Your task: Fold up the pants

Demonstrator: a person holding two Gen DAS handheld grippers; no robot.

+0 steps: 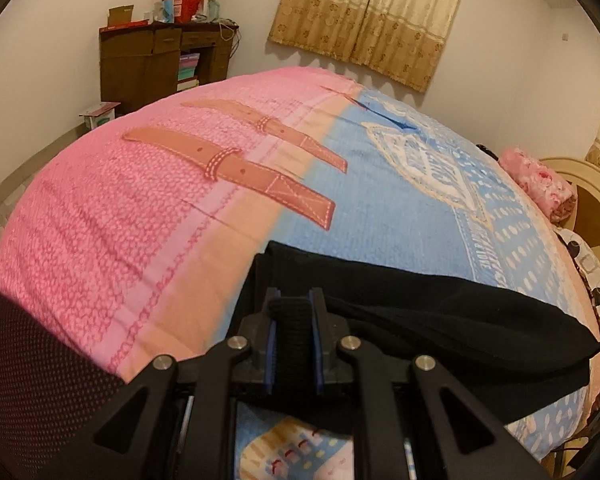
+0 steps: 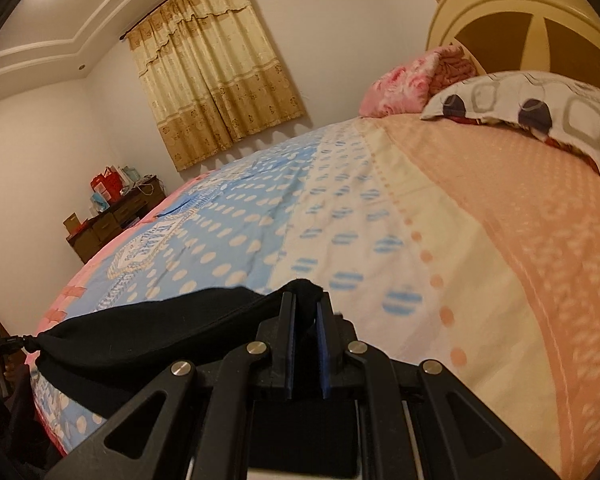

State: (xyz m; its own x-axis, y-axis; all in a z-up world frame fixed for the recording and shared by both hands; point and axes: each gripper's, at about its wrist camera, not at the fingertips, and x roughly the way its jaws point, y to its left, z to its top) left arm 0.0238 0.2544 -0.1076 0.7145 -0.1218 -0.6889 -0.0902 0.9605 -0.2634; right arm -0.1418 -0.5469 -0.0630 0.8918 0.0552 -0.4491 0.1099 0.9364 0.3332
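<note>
Black pants (image 1: 440,320) hang stretched just above the near edge of a bed, held at both ends. My left gripper (image 1: 293,304) is shut on a thick, ribbed bunch of the black fabric, and the cloth runs off to the right from it. In the right wrist view my right gripper (image 2: 306,300) is shut on a thin corner of the same pants (image 2: 148,332), which stretch away to the left toward the other gripper (image 2: 10,344), seen small and dark at the far left edge.
The bed sheet (image 1: 140,220) is pink, peach and blue with dots. A patterned pillow (image 2: 540,116) and a pink floral blanket (image 2: 404,80) lie by the headboard (image 2: 500,16). A brown cabinet (image 1: 156,64) stands against the far wall beside a curtain (image 1: 372,16).
</note>
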